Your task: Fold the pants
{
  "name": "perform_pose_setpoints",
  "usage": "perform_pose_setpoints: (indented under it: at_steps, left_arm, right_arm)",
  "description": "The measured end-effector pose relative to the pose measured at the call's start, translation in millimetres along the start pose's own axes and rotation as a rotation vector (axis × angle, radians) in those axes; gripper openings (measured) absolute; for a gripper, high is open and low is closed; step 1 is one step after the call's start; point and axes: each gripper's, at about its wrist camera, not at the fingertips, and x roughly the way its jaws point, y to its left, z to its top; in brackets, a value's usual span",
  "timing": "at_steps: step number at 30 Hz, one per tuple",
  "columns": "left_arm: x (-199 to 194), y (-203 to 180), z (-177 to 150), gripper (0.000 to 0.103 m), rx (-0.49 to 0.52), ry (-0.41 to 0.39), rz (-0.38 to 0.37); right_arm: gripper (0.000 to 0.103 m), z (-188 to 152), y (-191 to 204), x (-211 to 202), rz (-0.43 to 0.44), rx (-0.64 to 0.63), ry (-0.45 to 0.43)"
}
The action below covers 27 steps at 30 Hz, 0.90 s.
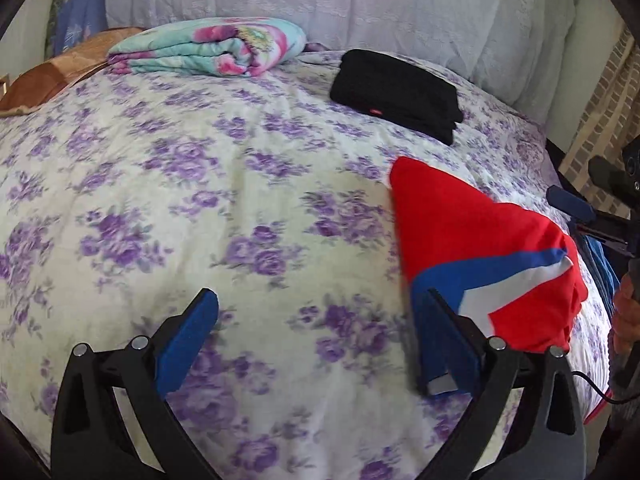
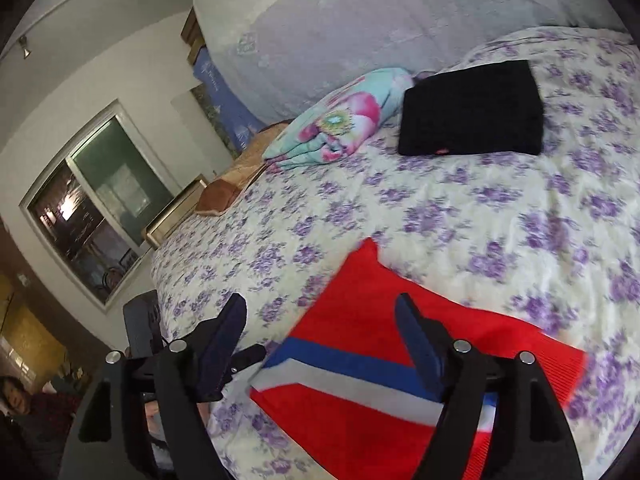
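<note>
Pants (image 2: 360, 344) under right claw (image 2: 320, 312) (open).

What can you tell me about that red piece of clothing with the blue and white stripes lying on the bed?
The red garment looks like soft ribbed knit fabric, bright red with a blue band and a white band running side by side across it at an angle. It lies folded into a compact, roughly flat bundle near the edge of the purple-flowered bedspread, one corner pointing up the bed toward the black folded clothes. It rests on the bedspread alone; both grippers are open near it, neither gripping it.
</note>
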Motion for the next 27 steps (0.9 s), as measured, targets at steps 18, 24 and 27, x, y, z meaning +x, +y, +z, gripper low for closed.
perform_pose_setpoints:
  at_steps: [18, 24, 27]
  left_arm:
    - [13.0, 17.4, -9.3, 0.098, -0.040, -0.008, -0.006]
    - [13.5, 17.3, -9.2, 0.098, -0.041, -0.006, -0.002]
    - [13.6, 17.7, -9.1, 0.098, -0.040, -0.005, -0.002]
  right_arm:
    - [0.085, -3.5, -1.5, 69.6, -0.003, 0.063, 0.123]
    - [0.093, -18.8, 13.5, 18.3, -0.067, -0.018, 0.070]
    - [0.095, -35.9, 0.9, 16.3, -0.078, -0.006, 0.102]
